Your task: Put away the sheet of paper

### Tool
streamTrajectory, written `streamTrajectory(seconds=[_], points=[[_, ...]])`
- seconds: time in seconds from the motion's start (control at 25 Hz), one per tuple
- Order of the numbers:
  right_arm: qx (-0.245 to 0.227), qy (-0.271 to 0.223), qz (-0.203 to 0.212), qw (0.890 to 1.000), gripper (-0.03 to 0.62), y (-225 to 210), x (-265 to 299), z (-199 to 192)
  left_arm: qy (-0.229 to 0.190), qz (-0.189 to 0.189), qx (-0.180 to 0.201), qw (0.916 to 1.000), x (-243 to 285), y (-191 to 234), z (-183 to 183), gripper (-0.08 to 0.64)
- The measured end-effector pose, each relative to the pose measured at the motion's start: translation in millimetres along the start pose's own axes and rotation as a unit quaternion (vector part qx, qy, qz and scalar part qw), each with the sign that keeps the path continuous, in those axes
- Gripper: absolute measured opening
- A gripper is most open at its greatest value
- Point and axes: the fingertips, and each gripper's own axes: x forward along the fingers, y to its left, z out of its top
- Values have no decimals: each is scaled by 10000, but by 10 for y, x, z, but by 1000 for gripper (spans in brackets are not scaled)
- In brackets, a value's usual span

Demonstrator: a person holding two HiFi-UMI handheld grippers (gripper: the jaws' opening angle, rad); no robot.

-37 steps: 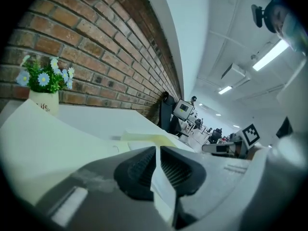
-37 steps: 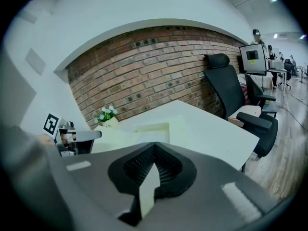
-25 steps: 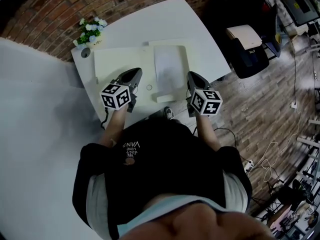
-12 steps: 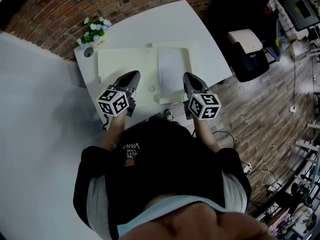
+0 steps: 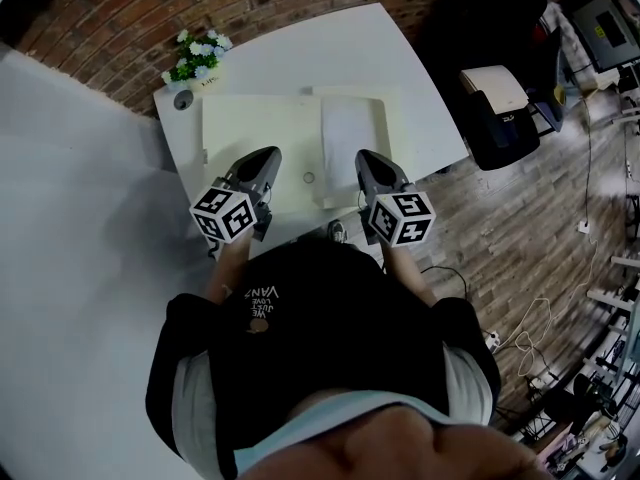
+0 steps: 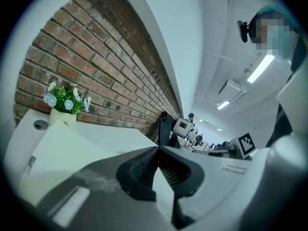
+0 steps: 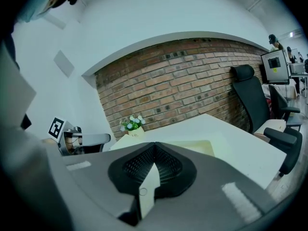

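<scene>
Evidently the job was only part done when I looked down from the head view. The sheet of paper (image 5: 347, 143) lay flat and uncovered on the right half of a pale yellow folder (image 5: 255, 128), which was spread open on the white table (image 5: 330, 48). It sat at about 12 o'clock from me, just left of the line running ahead of the right gripper (image 5: 364, 158).

The left gripper (image 5: 268, 156) hung over the near edge of the folder's left half, at about 11 o'clock. Its jaws were pressed together with nothing between them, and its own view showed only the tabletop and brick wall past the tips. The right gripper's jaws were likewise closed on nothing, and the pale wedge below their tips was just the folder seen beyond. So neither tool had hold of the paper or the folder.

A small ring (image 5: 308, 178) showed near the folder's middle at the near edge, and I took it for a snap fastener, though I could not be sure. A flower pot (image 5: 195, 56) stood at the table's 10 o'clock corner, well apart from the work.

By my reckoning the sheet was placed, or nearly so. What remained was folding the left half over it and closing the folder, and for that one tool would have to open and take an edge
</scene>
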Motion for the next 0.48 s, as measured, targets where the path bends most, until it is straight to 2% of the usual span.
streamTrajectory(seconds=[0.48], points=[[-160, 47, 94, 9998, -2, 214, 97, -40, -156, 145, 122, 9997, -235, 117, 48, 0]])
